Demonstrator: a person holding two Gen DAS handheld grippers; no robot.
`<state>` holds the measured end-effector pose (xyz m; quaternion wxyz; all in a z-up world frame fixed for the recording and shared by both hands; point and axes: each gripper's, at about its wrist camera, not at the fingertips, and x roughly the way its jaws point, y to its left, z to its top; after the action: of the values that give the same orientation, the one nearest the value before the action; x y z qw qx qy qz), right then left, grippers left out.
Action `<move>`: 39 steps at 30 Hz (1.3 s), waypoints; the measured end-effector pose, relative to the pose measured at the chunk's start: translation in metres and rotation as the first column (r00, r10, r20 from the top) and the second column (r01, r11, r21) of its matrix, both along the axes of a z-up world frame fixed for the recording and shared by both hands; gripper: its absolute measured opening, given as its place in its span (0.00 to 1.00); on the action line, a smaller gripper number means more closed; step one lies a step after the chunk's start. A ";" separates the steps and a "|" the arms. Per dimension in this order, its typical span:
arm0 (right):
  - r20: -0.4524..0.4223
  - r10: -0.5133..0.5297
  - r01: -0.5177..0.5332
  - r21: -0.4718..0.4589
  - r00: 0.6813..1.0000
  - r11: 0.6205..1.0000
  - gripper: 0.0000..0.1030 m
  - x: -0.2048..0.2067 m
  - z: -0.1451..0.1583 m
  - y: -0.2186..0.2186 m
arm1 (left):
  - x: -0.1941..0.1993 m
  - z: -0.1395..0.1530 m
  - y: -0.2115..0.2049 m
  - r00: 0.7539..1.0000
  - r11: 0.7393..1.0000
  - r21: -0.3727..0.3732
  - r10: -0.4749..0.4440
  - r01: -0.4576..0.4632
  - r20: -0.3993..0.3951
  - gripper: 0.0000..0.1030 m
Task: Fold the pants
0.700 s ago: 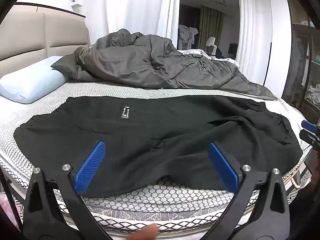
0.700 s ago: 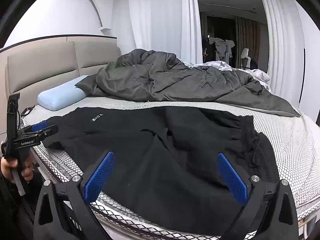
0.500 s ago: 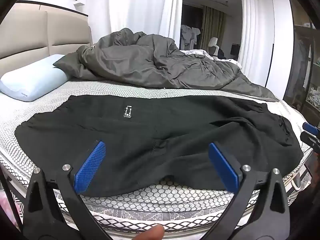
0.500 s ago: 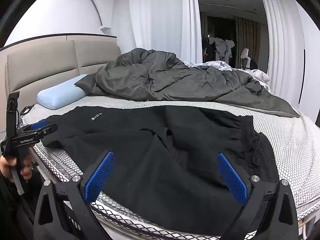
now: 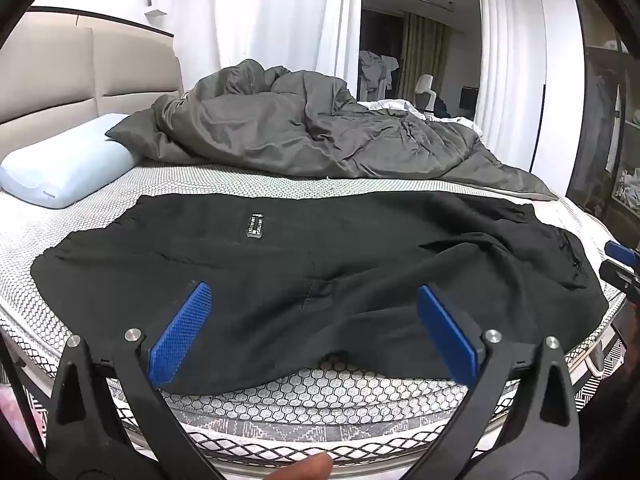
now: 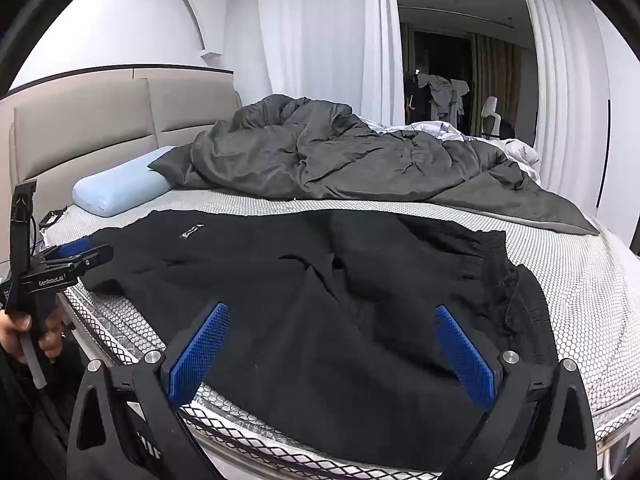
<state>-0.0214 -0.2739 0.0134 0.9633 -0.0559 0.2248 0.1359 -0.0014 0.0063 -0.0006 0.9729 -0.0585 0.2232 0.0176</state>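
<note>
Little change is noted against the earlier frames. Left gripper (image 5: 312, 328): jaws wide apart, nothing between them, held above the bed's (image 5: 360, 396) near edge. Black pants (image 5: 320, 264) lie spread flat, unmoved. Right gripper (image 6: 332, 350): jaws likewise apart, empty.

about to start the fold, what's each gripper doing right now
left gripper: open, holding nothing.
right gripper: open, holding nothing.
</note>
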 end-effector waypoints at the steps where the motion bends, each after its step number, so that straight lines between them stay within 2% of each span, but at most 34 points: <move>1: 0.000 0.001 -0.001 0.001 1.000 1.000 1.00 0.001 -0.001 -0.001 | 0.000 0.000 0.000 1.000 1.000 0.001 0.000 0.000 0.001 0.99; 39: -0.011 0.011 -0.012 -0.023 1.000 1.000 1.00 0.008 -0.003 0.003 | -0.007 0.012 -0.001 1.000 1.000 0.003 -0.003 0.003 0.023 0.99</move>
<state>-0.0129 -0.2707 0.0106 0.9606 -0.0673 0.2311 0.1391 -0.0082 0.0054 0.0114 0.9755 -0.0570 0.2118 0.0158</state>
